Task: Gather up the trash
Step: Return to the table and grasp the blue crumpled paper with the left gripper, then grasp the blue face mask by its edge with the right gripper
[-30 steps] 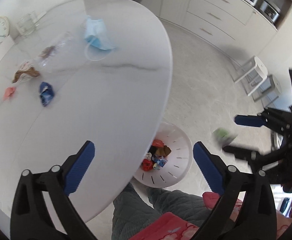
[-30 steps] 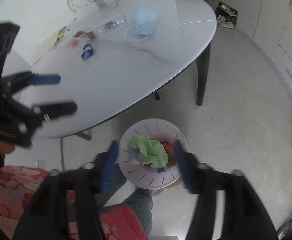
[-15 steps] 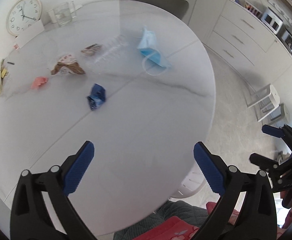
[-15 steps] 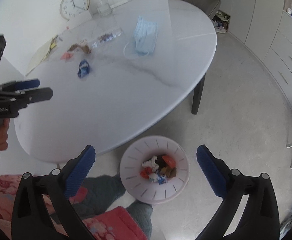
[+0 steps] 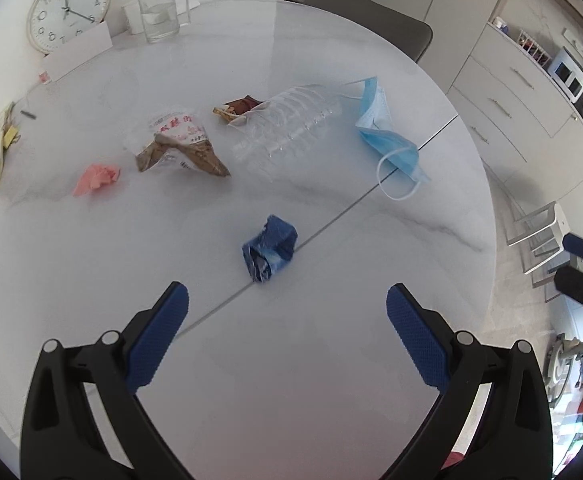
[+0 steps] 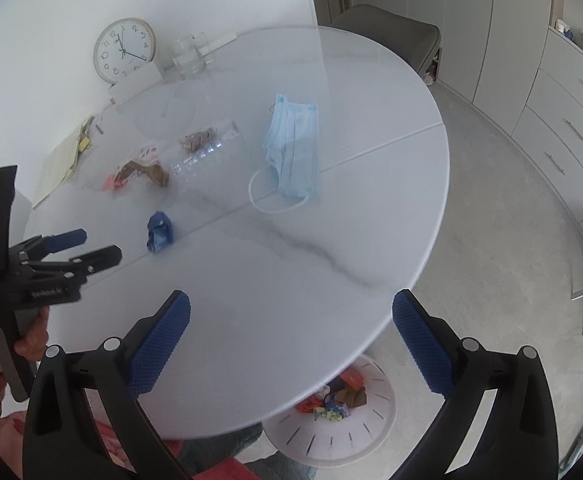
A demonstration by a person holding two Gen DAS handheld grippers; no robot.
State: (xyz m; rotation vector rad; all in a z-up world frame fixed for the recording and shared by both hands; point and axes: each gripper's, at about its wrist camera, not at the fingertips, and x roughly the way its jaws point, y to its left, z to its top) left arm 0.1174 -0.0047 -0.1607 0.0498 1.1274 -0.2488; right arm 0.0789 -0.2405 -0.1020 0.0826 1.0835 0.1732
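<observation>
**Both jaws apart above the surface, blue wrapper just ahead of the left**

The left gripper (image 5: 287,308) hangs over the white surface (image 5: 331,360), jaws wide apart and empty. The crumpled blue wrapper (image 5: 269,252) lies just beyond them, roughly centred. Farther off lie a clear bottle (image 5: 287,128), a blue face mask (image 5: 387,136), a brown packet (image 5: 179,148) and a pink scrap (image 5: 97,174). The right gripper (image 6: 291,316), jaws also apart and empty, hovers near the surface's edge, above the white bin (image 6: 331,436) on the floor.
</observation>
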